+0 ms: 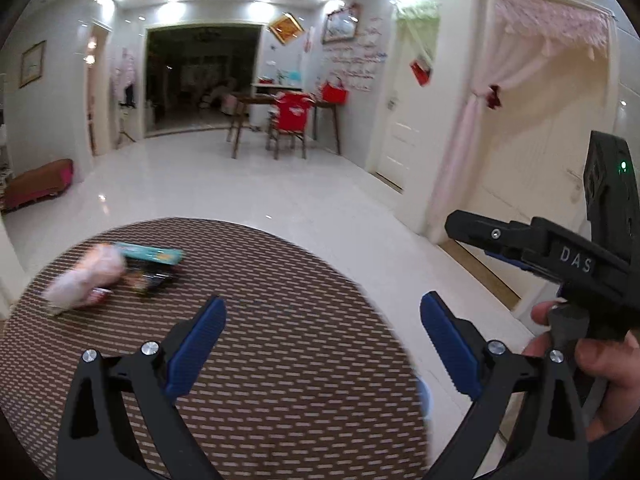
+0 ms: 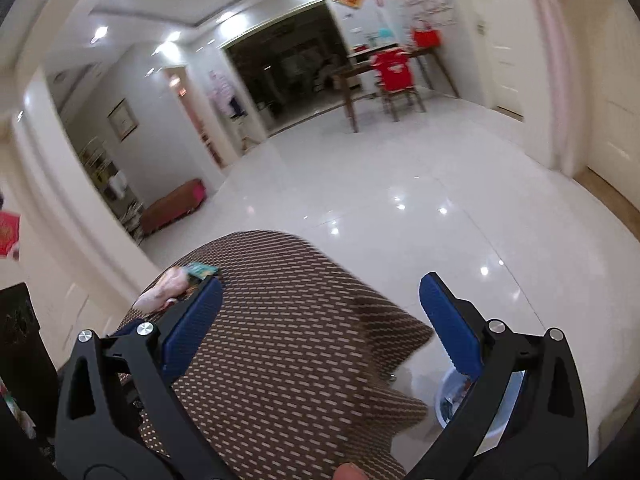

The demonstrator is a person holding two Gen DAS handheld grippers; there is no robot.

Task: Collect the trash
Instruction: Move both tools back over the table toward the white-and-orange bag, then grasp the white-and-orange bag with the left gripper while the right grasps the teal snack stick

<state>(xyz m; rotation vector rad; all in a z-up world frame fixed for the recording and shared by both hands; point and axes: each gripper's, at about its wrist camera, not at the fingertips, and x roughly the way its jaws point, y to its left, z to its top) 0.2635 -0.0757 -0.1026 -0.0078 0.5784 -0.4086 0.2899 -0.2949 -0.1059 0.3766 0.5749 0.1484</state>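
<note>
Trash lies on the far left of a round table with a brown woven cloth (image 1: 280, 340): a crumpled pink-white wrapper (image 1: 86, 276), a teal packet (image 1: 150, 254) and a dark snack wrapper (image 1: 146, 280). My left gripper (image 1: 322, 316) is open and empty above the table's middle, to the right of the trash. My right gripper (image 2: 320, 300) is open and empty over the table's right part; it also shows in the left wrist view (image 1: 480, 236), held in a hand. In the right wrist view the pink wrapper (image 2: 166, 288) and teal packet (image 2: 202, 270) sit by the left finger. A pale blue bin (image 2: 452, 400) stands on the floor.
Glossy white tile floor (image 1: 280, 184) surrounds the table. A wooden table with a red-covered chair (image 1: 290, 120) stands far back. A low red bench (image 1: 38, 184) is at the left wall. White doors and a pink curtain (image 1: 460, 152) are on the right.
</note>
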